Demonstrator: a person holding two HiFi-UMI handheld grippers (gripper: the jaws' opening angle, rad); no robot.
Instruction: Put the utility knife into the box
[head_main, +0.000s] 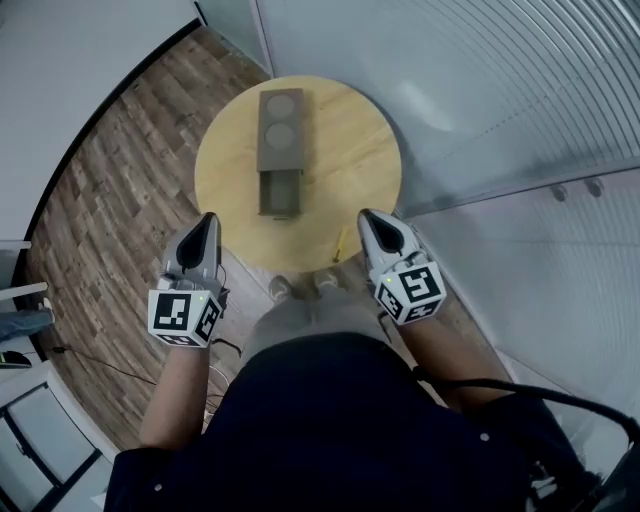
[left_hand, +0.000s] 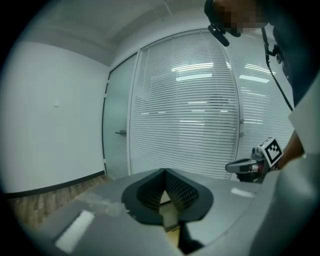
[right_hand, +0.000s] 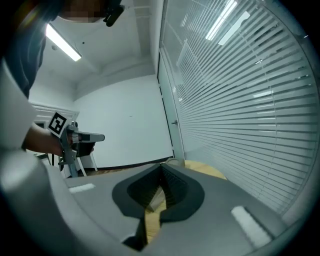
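Observation:
A grey box (head_main: 281, 130) with two round recesses on top lies on the round wooden table (head_main: 350, 130). Its drawer (head_main: 280, 193) is pulled out towards me. A slim yellow utility knife (head_main: 340, 243) lies at the table's near edge, just left of my right gripper (head_main: 366, 215). That gripper hovers over the near right rim, shut and holding nothing. My left gripper (head_main: 209, 218) hangs at the near left rim, also shut and empty. In the left gripper view the jaws (left_hand: 164, 172) meet at their tip; in the right gripper view the jaws (right_hand: 161, 167) do the same.
Wooden floor (head_main: 120, 160) surrounds the table. A glass wall with blinds (head_main: 480, 90) runs along the right and back. My shoes (head_main: 300, 287) stand under the table's near edge. White furniture (head_main: 20, 300) is at the far left.

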